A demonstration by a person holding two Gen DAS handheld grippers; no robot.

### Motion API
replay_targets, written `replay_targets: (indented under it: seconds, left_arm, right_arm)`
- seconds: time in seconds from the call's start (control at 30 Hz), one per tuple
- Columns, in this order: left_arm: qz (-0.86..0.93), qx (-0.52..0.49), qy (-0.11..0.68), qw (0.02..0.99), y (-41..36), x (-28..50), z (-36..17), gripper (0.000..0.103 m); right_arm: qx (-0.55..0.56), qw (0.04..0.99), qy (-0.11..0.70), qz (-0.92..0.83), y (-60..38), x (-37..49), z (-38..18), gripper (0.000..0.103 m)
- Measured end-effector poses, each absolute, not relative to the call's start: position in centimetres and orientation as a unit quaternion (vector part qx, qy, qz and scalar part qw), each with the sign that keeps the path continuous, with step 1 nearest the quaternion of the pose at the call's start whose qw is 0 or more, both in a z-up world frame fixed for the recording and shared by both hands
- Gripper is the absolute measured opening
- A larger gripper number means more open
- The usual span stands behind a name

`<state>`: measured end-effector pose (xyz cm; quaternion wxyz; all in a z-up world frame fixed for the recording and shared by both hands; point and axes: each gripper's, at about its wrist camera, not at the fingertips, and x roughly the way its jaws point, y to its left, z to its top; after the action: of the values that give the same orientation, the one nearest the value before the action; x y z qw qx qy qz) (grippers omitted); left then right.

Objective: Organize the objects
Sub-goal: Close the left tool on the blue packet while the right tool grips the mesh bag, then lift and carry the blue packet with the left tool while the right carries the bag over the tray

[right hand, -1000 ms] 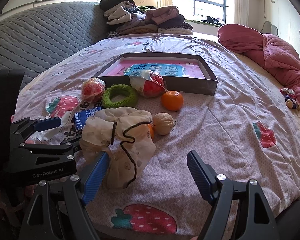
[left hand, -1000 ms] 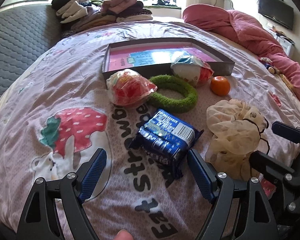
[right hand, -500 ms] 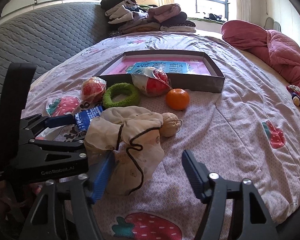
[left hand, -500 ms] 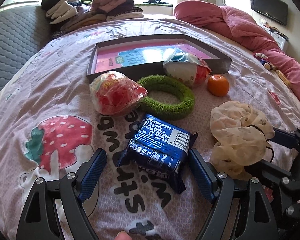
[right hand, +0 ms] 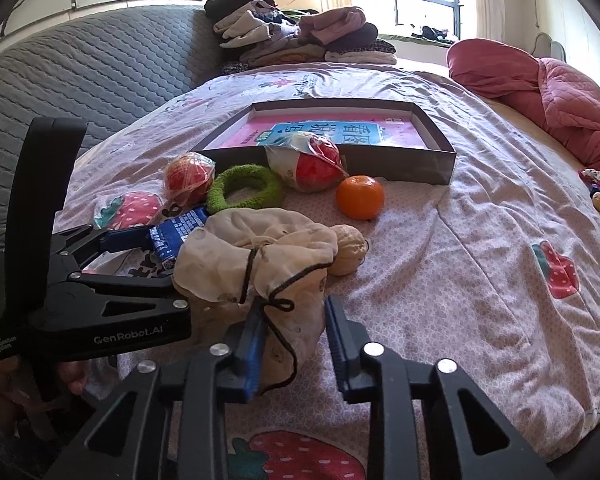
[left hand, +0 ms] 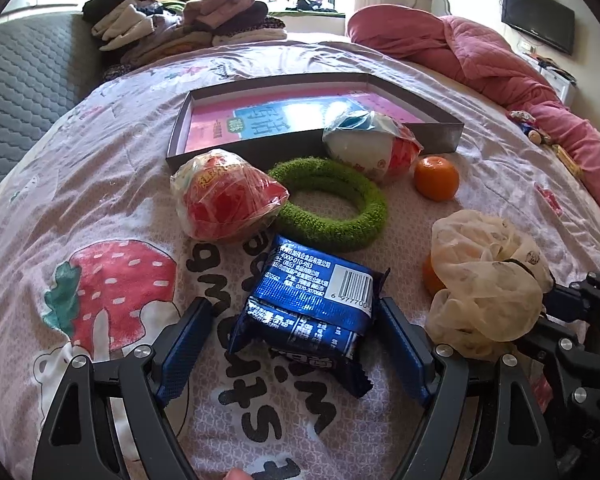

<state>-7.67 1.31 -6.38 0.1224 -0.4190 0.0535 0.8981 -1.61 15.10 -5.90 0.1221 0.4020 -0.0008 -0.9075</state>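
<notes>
My left gripper (left hand: 292,344) is open, its fingers on either side of a blue snack packet (left hand: 308,304) that lies on the bedsheet; the right pad touches the packet's edge. My right gripper (right hand: 292,340) has closed partway around the lower end of a cream drawstring bag (right hand: 256,264), with a gap still at the right finger. The bag also shows in the left wrist view (left hand: 488,276). A dark shallow box (left hand: 444,120) with a pink sheet inside lies farther back, and also shows in the right wrist view (right hand: 440,152).
A green fuzzy ring (left hand: 332,208), two wrapped red-and-white snacks (left hand: 224,200) (left hand: 372,148), an orange (left hand: 436,178) and a walnut (right hand: 350,256) lie between bag and box. Folded clothes (right hand: 300,36) are stacked at the far end, a pink quilt (right hand: 540,92) at right.
My left gripper moved forward until its fingers flank the blue packet. My right gripper moved onto the cream bag and its jaws narrowed around the bag's lower end.
</notes>
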Motion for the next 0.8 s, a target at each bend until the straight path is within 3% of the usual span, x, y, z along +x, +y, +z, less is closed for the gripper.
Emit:
replay_targets:
  seconds: [0.07,0.1,0.23,0.47,0.8]
  left_arm:
    - [0.898,-0.418,0.054,0.127,1.4,-7.5,-6.3,0.074]
    - [0.897,-0.418,0.051,0.131,1.5,-7.4,-6.3,0.066]
    - [0.897,-0.417,0.057,0.133,1.8,-7.2,-6.2,0.061]
    - [0.897,-0.419,0.047,0.136,1.5,-7.2,-6.1,0.058]
    - [0.899,-0.413,0.050,0.138,1.6,-6.1,-5.7,0.057]
  right_arm:
    - [0.401,0.123,-0.001,-0.908,15.1,-1.6,-5.8,0.025]
    - [0.400,0.124,0.000,-0.908,15.1,-1.6,-5.8,0.025]
    - [0.399,0.127,0.002,-0.908,15.0,-1.5,-5.7,0.023]
    - [0.400,0.133,-0.003,-0.907,15.1,-1.5,-5.7,0.013]
    - [0.386,0.139,0.001,-0.912,15.1,-1.1,-5.0,0.011]
